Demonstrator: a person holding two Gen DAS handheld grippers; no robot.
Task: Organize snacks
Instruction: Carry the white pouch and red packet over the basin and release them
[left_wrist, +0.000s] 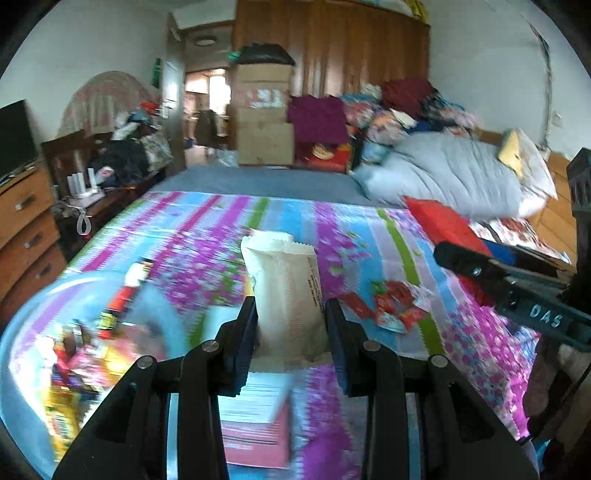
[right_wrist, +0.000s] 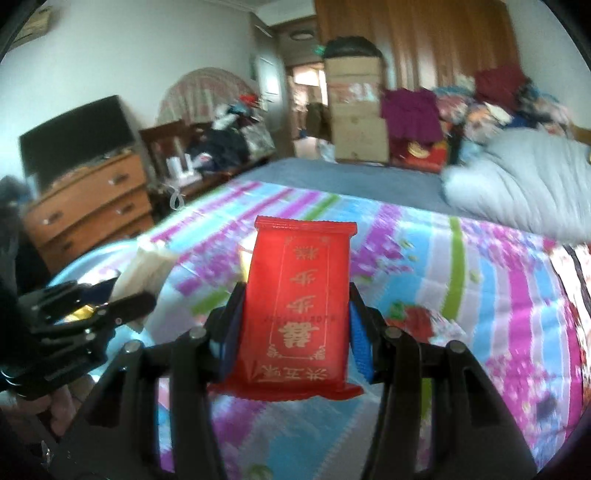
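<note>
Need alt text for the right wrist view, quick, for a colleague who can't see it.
The right gripper holds a red snack packet with gold lettering above a bright striped bedspread. At left, the left gripper holds a white packet.

from here i see a cluttered bedroom with pale walls (right_wrist: 110, 55), a bed (right_wrist: 424, 258) under a bright striped floral cover, a wooden dresser (right_wrist: 92, 210) carrying a dark tv (right_wrist: 77, 136), stacked cardboard boxes (left_wrist: 264, 118) by a tall wooden wardrobe (left_wrist: 351, 48), and a lit doorway (left_wrist: 207, 92) beyond.
</note>
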